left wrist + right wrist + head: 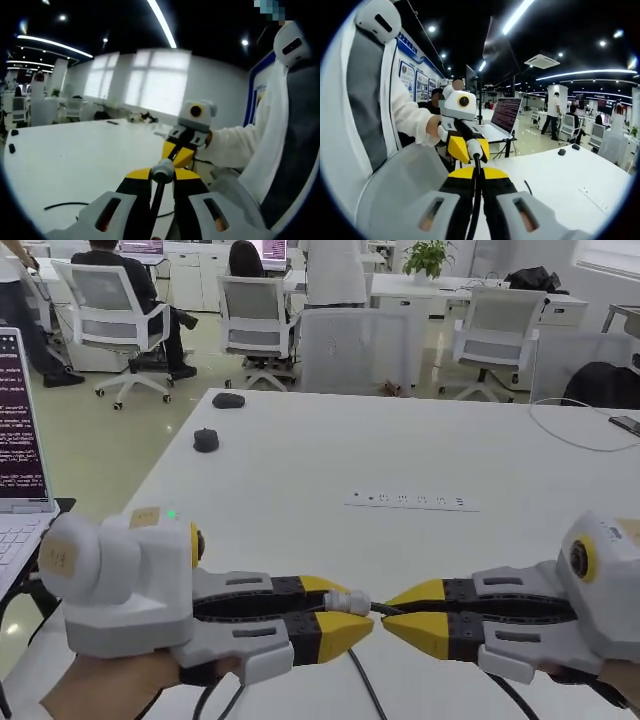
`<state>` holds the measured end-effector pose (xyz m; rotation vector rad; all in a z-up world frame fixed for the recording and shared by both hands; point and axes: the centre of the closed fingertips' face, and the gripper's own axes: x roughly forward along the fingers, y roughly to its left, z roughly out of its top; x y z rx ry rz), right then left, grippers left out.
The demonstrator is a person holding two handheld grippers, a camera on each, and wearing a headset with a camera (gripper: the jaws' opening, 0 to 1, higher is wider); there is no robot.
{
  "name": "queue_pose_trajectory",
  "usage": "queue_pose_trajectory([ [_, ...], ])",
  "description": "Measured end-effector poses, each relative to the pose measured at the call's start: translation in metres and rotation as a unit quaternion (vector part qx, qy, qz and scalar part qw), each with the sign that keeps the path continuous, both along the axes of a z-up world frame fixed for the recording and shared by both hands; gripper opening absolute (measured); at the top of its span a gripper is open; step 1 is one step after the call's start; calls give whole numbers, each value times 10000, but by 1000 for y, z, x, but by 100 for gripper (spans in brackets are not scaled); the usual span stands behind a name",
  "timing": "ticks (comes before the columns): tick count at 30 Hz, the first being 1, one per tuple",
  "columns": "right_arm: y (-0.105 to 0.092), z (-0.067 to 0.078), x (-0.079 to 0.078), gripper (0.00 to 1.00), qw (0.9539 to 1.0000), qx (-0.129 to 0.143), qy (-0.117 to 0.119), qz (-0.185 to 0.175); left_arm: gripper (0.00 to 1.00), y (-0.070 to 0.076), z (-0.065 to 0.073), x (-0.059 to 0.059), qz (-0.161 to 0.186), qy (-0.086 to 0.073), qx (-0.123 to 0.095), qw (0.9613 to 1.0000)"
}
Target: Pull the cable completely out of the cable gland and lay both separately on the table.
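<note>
White table (420, 450) stretches toward far office chairs; at its near edge the left gripper (356, 612) clamps the white cable gland (346, 601); the right gripper (392, 611), just right, pinches the black cable (363, 682) threaded through it.

Laptop screen (18, 420) text, wall poster (407, 75) lettering: too small to read.

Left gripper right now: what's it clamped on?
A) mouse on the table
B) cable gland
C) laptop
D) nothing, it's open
B: the left gripper is shut on the pale cable gland, with the black cable running from it into the shut right gripper.
</note>
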<state>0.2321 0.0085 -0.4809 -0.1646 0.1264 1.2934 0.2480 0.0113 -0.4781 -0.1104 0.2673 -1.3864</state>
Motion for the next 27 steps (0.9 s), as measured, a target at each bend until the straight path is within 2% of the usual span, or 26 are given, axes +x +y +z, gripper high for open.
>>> queue_pose_trajectory([
  [11,-10,-4,5,2,9999,25,55,-159,16,12,5,3,137,-85,-55,9999],
  [13,-12,-8,6,2,9998,-55,50,-179,16,15,6,5,207,-165,-29,9996],
  [15,-16,-19,9,2,9992,-335,-7,-224,16,17,4,6,263,-207,33,9994],
  [20,-22,-30,9,2,9987,-448,91,-228,16,25,4,5,308,-175,7,9994],
  [22,-27,-38,10,2,9973,-676,24,-289,16,28,2,6,349,-159,7,9993],
  [27,-35,-47,11,2,9970,-661,144,-367,16,33,5,8,404,-138,-74,9991],
])
